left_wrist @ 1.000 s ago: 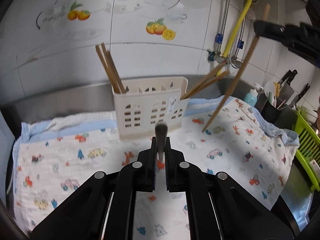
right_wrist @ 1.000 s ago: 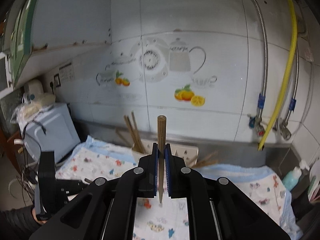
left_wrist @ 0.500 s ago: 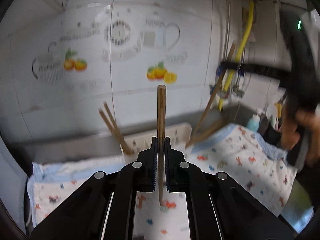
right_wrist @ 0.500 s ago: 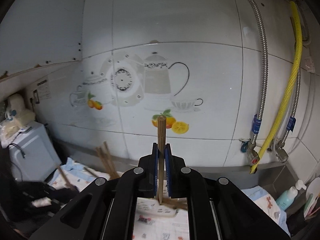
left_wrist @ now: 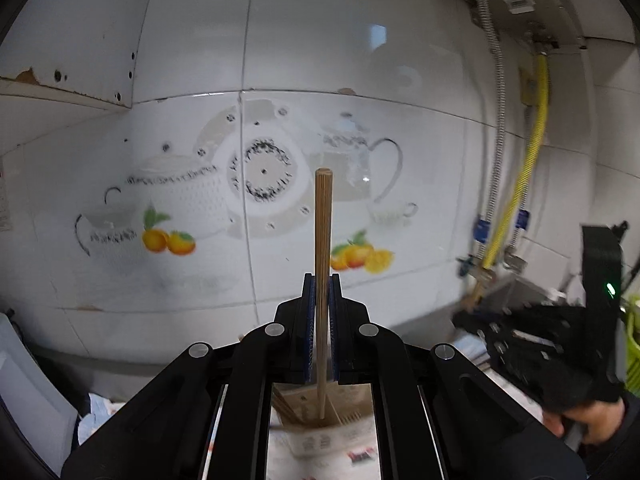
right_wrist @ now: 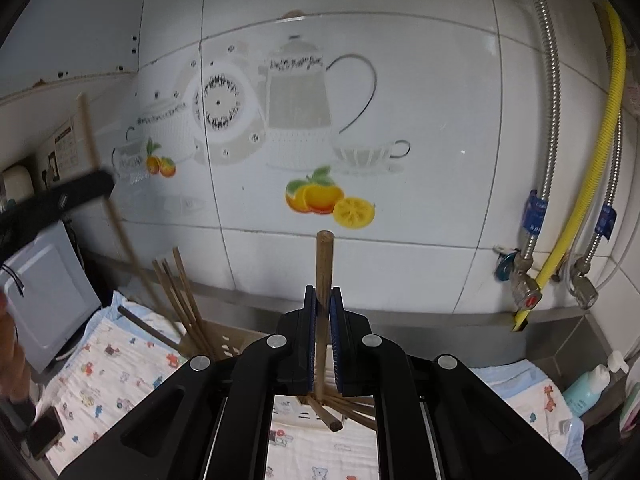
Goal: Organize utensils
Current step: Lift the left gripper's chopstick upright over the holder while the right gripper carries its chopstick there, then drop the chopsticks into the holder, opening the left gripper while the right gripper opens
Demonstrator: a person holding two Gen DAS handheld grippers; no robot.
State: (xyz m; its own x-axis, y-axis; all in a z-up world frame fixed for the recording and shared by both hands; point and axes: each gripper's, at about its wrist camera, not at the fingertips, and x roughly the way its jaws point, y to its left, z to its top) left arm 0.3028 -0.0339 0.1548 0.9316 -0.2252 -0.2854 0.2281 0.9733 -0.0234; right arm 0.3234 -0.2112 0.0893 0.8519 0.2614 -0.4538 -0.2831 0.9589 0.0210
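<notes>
Two chopsticks are pinched upright, one point(left_wrist: 322, 240) in the left hand-held gripper point(left_wrist: 321, 320), one point(right_wrist: 323, 276) in the right hand-held gripper point(right_wrist: 322, 332), both since carried above the holder point(right_wrist: 236, 342), likely ready for dropping in.

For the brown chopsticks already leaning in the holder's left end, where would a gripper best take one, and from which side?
Grip the bare upper shaft of the leaning chopsticks, coming from above and the front. They fan up and left out of the holder, whose wall hides the lower ends, so only the tops are free; they sit close, so single one out.
</notes>
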